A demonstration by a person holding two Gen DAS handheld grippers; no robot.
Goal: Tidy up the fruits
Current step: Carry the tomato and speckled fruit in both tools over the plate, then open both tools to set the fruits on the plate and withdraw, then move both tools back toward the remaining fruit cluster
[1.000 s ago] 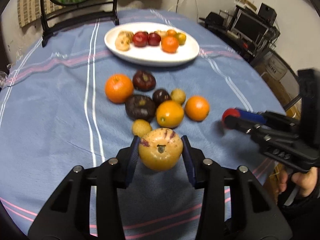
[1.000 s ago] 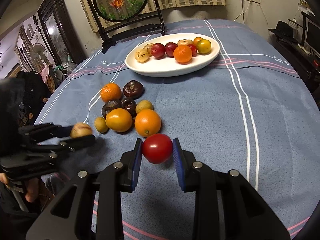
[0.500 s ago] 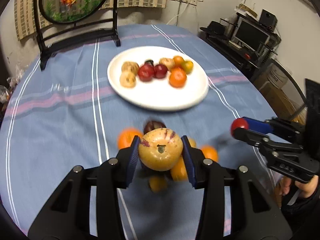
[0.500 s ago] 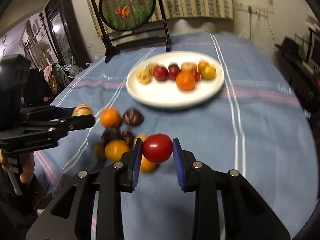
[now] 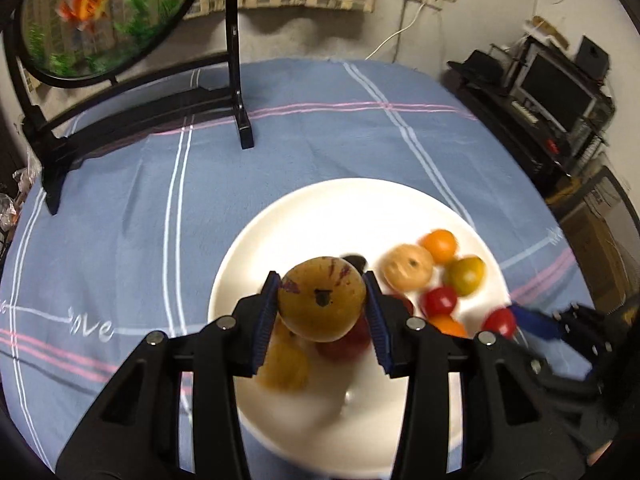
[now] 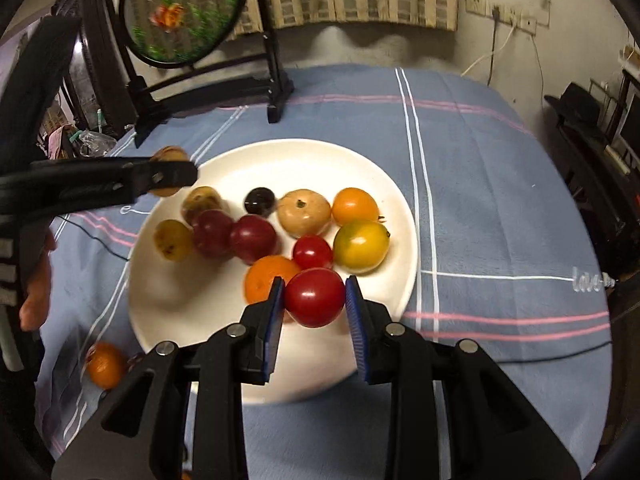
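Observation:
My left gripper is shut on a yellow-brown fruit with purple flecks, held above the left part of the white plate. My right gripper is shut on a red tomato over the plate's near side. The plate carries several fruits: dark red plums, an orange, a yellow-green citrus, a tan fruit and a small dark one. In the right wrist view the left gripper reaches in from the left over the plate's edge.
A blue striped cloth covers the round table. A black stand with a round goldfish panel rises at the far edge. One orange lies on the cloth left of the plate. A person's hand shows at the left.
Both grippers have carried their fruits forward from the loose pile to above the plate. The plate now fills the middle of both views and the pile has dropped out of sight.

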